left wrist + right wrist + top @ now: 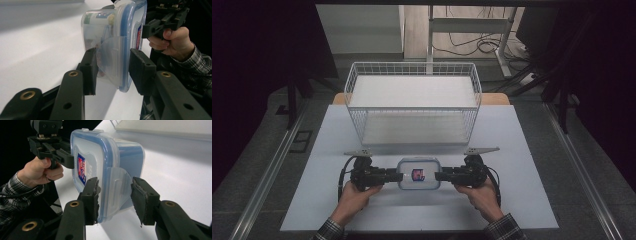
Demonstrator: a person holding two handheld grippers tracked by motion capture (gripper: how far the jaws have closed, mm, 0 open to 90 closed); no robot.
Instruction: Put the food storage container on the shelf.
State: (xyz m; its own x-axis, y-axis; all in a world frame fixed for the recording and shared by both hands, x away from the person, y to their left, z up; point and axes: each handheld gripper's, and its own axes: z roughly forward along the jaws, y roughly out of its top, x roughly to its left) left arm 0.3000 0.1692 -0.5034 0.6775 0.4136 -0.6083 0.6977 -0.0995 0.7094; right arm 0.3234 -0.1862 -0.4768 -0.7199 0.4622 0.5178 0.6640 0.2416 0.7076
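A clear lidded food container [418, 174] with a blue seal and a red-and-blue label lies on the white table, near its front edge. My left gripper [399, 176] is at its left end and my right gripper [437, 176] at its right end. In the left gripper view, the left gripper [112, 67] is open and its jaws straddle the container's side latch flap [112, 57]. The right gripper [115, 195] is also open around the opposite latch flap [120, 187], one pad close to the lid's rim. Each view shows the other gripper at the container's far end.
A white wire basket [412, 63] stands just behind the container, in the middle of the table [512, 150]. The person's hands and plaid sleeves come in from the front edge. Dark floor, rails and cables surround the table.
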